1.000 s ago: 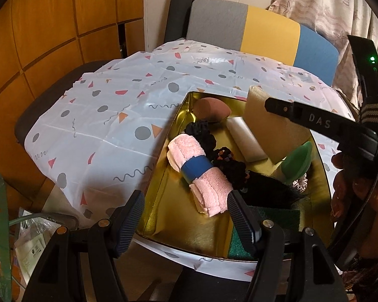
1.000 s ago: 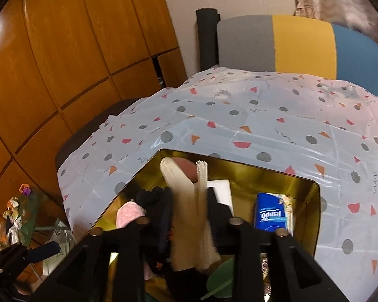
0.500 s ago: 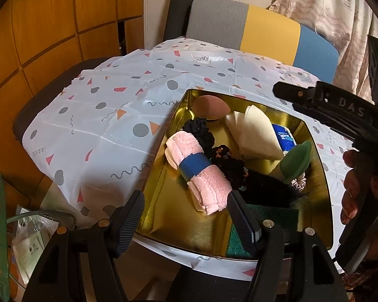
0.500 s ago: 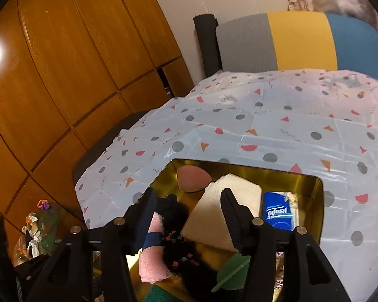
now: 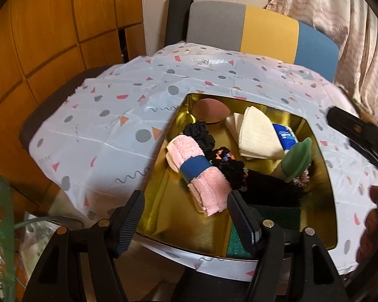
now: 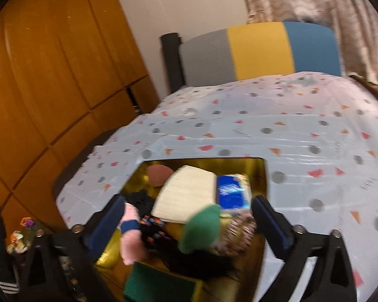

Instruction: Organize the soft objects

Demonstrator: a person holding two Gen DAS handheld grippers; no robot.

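Note:
A gold tin tray [image 5: 161, 196] [image 6: 262, 176] sits on the patterned tablecloth and holds soft things: a rolled pink towel [image 5: 199, 173] [image 6: 129, 236] with a blue band, a folded cream cloth [image 5: 259, 136] [image 6: 189, 193], a brown sponge [image 5: 210, 110] [image 6: 158, 173], black scrunchies [image 5: 201, 136], a green sponge [image 5: 297, 158] [image 6: 201, 229], a blue tissue pack [image 5: 284, 136] [image 6: 230, 191] and a green scouring pad [image 5: 237, 244] [image 6: 161, 281]. My left gripper [image 5: 185, 220] is open and empty over the tray's near edge. My right gripper [image 6: 186, 226] is open and empty above the tray.
The tablecloth [image 5: 108, 130] [image 6: 289, 130] covers the table, with a grey, yellow and blue chair back [image 5: 264, 32] [image 6: 259, 50] behind it. Wooden panels [image 5: 37, 37] stand at the left, a curtain [image 5: 340, 20] at the right. Clutter [image 5: 2, 226] lies below the table's left edge.
My right gripper let go of the cream cloth, which now lies in the tray, then opened wide and drew back up and to the right. The left gripper stayed put.

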